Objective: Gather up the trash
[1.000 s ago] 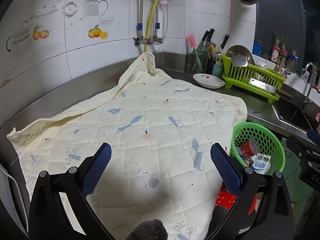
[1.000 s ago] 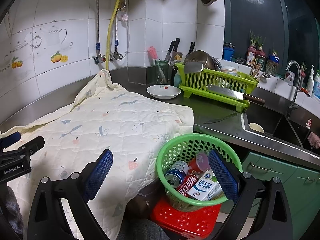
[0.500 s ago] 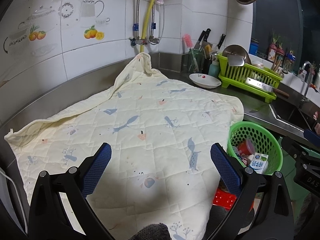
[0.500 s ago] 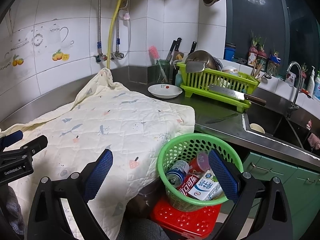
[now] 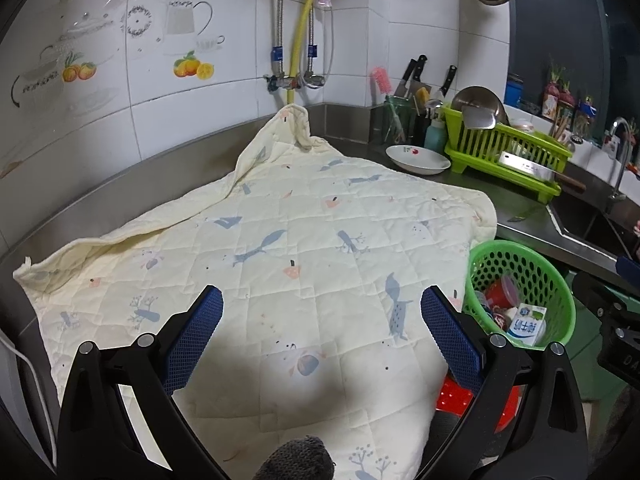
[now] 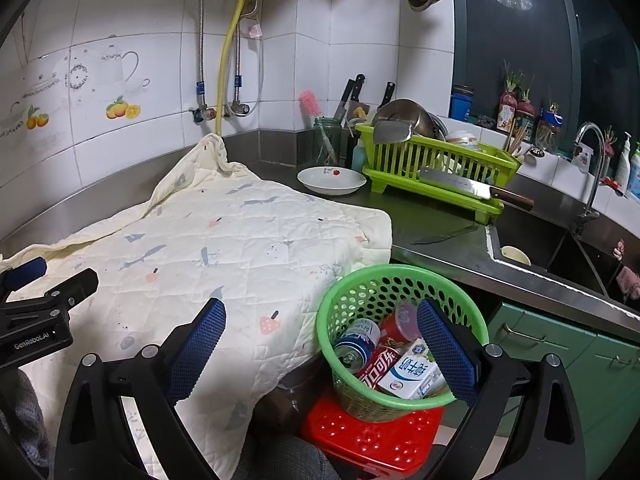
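A green perforated basket point(image 6: 404, 284) point(image 5: 520, 264) stands on a red plastic stool point(image 6: 372, 436) beside the counter. Inside lie a blue can point(image 6: 356, 344), a red can point(image 6: 378, 366), a white milk carton point(image 6: 412, 374) and a red cup point(image 6: 400, 320). A cream quilted cloth point(image 5: 304, 264) point(image 6: 224, 248) covers the counter with nothing on it. My left gripper point(image 5: 322, 320) hangs open above the cloth's near part, empty. My right gripper point(image 6: 322, 332) is open and empty above the cloth's edge, its right finger in front of the basket.
A white dish point(image 6: 331, 180), a green dish rack point(image 6: 436, 168) with a cleaver point(image 6: 472, 190), a knife point(image 6: 444, 235) on the steel counter, and a sink point(image 6: 568, 256) with a tap lie to the right. Tiled walls and pipes stand behind. Green cabinets point(image 6: 568, 360) are below the sink.
Both views have shifted only slightly, with the left gripper drifting a little back and up. Both grippers stay open and empty; the cloth and basket are unmoved.
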Demonstrator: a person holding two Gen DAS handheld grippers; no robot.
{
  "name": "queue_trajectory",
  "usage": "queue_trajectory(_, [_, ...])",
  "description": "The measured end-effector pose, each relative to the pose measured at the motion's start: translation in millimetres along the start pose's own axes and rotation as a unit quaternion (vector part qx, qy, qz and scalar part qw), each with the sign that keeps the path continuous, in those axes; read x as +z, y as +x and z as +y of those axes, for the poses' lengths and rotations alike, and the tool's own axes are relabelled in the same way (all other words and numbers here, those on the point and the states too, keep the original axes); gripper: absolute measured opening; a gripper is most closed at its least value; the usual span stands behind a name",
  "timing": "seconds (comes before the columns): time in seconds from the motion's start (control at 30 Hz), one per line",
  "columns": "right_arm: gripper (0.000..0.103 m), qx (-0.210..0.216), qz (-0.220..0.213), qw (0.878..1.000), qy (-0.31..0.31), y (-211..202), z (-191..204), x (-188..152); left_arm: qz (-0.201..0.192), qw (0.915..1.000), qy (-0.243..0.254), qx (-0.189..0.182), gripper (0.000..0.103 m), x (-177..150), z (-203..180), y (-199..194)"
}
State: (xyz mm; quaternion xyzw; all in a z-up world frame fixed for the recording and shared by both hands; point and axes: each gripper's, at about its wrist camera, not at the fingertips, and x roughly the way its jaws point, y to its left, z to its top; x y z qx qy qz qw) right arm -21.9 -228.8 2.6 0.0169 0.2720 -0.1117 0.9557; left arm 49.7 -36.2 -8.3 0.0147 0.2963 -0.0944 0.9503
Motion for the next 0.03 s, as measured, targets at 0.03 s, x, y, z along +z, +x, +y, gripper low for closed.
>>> queue_trajectory(0.03, [0.093,0.001,0.000,1.000,0.000,0.0,-0.1,-0.3,0.001,1.0000,-0.002,0.001,0.098,-0.2,1.2,0.6])
